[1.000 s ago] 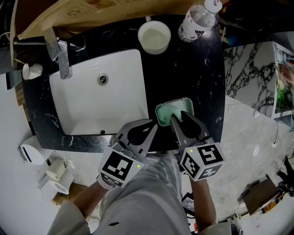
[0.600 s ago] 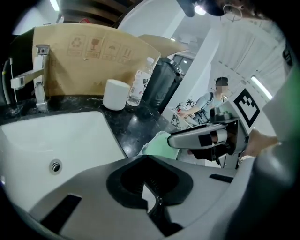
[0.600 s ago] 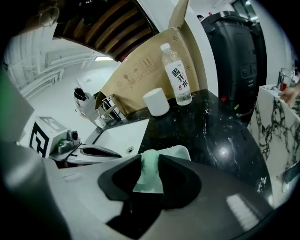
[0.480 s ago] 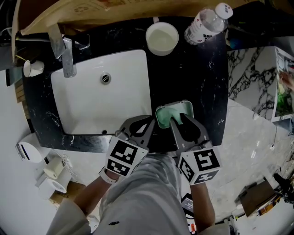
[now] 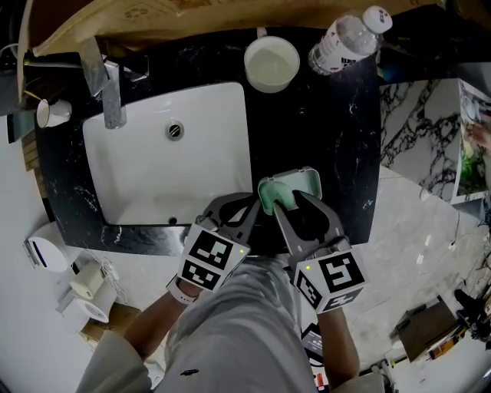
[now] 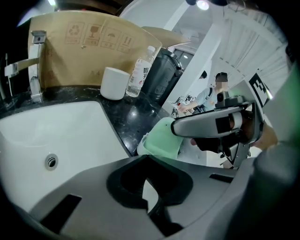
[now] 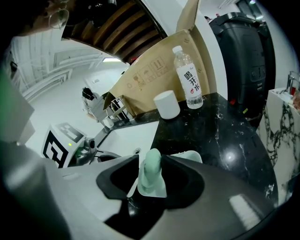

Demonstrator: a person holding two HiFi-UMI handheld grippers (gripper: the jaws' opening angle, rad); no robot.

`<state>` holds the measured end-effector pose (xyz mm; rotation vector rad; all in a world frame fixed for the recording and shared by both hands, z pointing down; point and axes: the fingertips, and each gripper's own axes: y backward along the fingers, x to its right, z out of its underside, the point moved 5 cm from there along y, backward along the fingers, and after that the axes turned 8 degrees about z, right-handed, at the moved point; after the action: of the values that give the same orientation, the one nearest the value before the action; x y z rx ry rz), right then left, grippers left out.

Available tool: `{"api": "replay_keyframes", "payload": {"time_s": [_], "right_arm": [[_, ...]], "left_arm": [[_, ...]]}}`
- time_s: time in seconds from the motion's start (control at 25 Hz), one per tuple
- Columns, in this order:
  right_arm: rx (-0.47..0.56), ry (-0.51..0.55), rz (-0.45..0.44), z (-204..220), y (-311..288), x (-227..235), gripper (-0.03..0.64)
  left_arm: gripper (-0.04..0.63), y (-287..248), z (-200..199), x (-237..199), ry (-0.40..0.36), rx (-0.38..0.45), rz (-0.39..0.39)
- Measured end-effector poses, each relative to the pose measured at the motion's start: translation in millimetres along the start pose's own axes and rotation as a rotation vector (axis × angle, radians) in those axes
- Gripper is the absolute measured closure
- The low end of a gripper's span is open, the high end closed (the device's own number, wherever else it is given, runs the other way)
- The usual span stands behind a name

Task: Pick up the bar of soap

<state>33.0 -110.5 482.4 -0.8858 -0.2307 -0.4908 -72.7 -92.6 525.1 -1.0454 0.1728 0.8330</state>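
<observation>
This is looking like a washroom corner: a white basin (image 5: pixel 165 173) is sitting sunk in a black marbled table (image 5: pixel 341 138) with a chrome tap (image 5: pixel 110 96) reaching over it and a green soap dish (image 5: pixel 301 182) lying beside it. Paper rolls (image 5: pixel 93 284) are lying below by the pale stone floor (image 5: pixel 410 230), and a cardboard sheet (image 5: pixel 192 15) is leaning behind.

soap dish (image 5: pixel 305 179) right of sink (image 5: pixel 153 180), cup (image 5: pixel 271 64) behind

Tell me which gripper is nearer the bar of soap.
Right. The right gripper holds the bar of soap between its fingers, which have just opened slightly. The left gripper, shut, sits beside the soap dish's left edge, off the soap.
</observation>
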Motion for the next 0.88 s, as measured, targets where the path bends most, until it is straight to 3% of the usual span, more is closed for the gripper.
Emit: {"api": "replay_keyframes", "payload": {"time_s": [0.08,0.16,0.48,0.88], "right_arm": [[-0.018,0.021,-0.006,4.7,-4.6,-0.8,0.446],[-0.022,0.031,0.013,8.7,-9.9,0.5,0.483],[-0.049,0.005,0.012,13.8,-20.5,8.2,0.482],[0.054,-0.019,0.083,7.3,4.3,10.3,0.486]], "left_arm": [[0.589,-1.2,-0.5,0.5,-0.004,0.001,0.002],[0.589,-1.9,-0.9,0.9,-0.009,0.000,0.006],[0.590,1.0,1.5,0.7,-0.007,0.006,0.007],[0.589,15.2,-5.0,1.1,-0.008,0.045,-0.035]]}}
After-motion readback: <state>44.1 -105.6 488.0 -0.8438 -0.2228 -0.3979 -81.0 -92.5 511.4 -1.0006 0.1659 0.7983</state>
